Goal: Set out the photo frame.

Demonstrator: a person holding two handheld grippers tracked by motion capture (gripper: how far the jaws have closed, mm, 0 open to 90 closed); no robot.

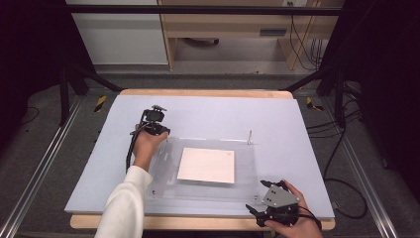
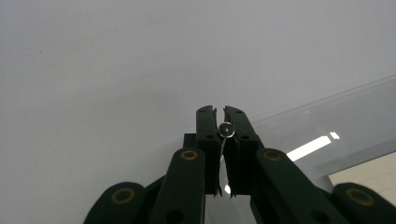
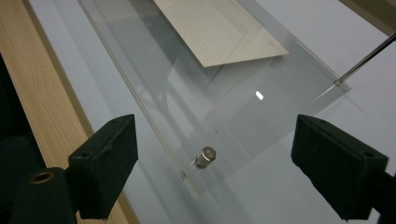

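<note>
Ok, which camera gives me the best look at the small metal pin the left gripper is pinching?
The left gripper view: the pin sits close up, clamped between the left gripper tips. In the high view the hand hides it. The right gripper view looks at another stud in the clear plate.

Your left gripper (image 2: 221, 112): jaws pinched on a thin metal pin (image 2: 226, 130) | pale table surface (image 2: 116, 60) behind | clear acrylic sheet (image 2: 327, 116) at right | white paper (image 2: 369, 172) under it
</note>
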